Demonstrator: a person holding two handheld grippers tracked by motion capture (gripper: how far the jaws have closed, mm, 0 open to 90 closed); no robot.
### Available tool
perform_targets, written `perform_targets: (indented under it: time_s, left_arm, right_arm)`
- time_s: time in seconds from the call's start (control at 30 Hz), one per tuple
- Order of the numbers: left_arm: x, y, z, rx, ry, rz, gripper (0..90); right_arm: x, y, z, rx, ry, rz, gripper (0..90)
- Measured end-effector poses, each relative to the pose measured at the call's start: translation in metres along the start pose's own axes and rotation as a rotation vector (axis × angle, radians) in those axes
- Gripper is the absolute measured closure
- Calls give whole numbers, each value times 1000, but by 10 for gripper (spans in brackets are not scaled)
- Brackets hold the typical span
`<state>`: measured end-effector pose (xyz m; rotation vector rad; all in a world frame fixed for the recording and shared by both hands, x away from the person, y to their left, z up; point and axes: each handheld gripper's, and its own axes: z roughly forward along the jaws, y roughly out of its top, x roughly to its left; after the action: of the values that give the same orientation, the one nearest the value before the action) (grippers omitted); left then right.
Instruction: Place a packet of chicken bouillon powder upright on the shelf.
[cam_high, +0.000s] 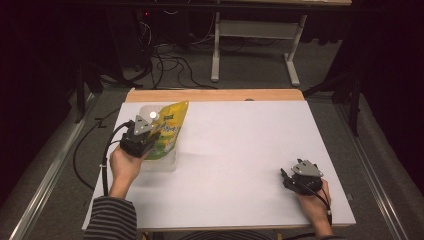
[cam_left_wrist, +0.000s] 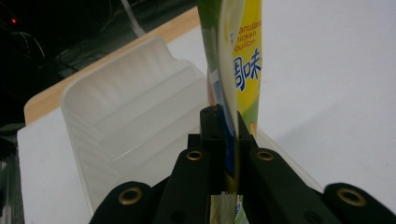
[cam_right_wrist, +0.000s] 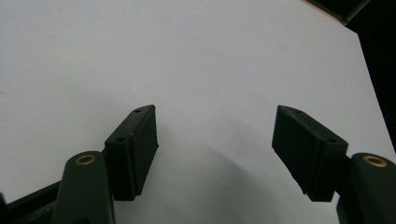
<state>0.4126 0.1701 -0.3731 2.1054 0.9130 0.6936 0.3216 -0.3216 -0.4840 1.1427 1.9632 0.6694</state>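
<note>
Dim room w/ cables and a metal frame on the floor behind; a white desk (cam_high: 240, 150) w/ a wooden far edge is filling the foreground. A person in striped sleeves is working from the near side, one tool in each hand. The left gripper (cam_left_wrist: 223, 140) is clamping its jaws tight on a yellow-green bouillon pouch (cam_left_wrist: 246, 70), pinching the flat edge approx. at the lower end; the pouch is standing on edge above a clear plastic tray (cam_left_wrist: 116, 116) at the desk's left side. In the high view the pouch (cam_high: 170, 131) is leaning over the tray (cam_high: 165, 162), seemingly hovering or just resting in it; contact w/ the tray floor is hard to tell. The right gripper (cam_right_wrist: 215, 149) is idling near the desk's right front, jaws wide apart, nothing between them. Judging by this: pickup done, pouch is at the tray; lowering and letting go probably still left.
</note>
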Motion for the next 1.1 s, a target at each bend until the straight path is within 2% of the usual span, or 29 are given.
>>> perform_targets:
  time_s: [0.1, 0.2, 0.37, 0.47, 0.57, 0.7, 0.9, 1.1]
  left_arm:
    - [0, -7, 4, -5, -5, 1, 900]
    - [2, -14, 0, -22, -22, -15, 897]
    - [6, -22, -5, 26, -26, -28, 892]
    - [11, -26, -6, 38, -37, -56, 890]
    - [15, -30, -6, 41, -38, -78, 889]
    - [16, -35, -6, 32, -42, -83, 889]
    - [19, -45, -7, 7, -49, -115, 890]
    - [22, -54, -9, -3, -57, -136, 890]
  right_arm:
    - [0, 0, 0, 0, 0, 1, 316]
    - [0, 0, 0, -1, -1, 2, 316]
    - [1, 0, 0, -5, -1, 0, 316]
    - [0, 0, 0, -4, 3, -2, 315]
    - [-7, -2, -3, -35, 27, 72, 321]
    - [-15, -5, -6, -74, 67, 148, 331]
    - [-17, -6, -7, -96, 85, 154, 332]
    - [-20, -8, -9, -116, 106, 198, 331]
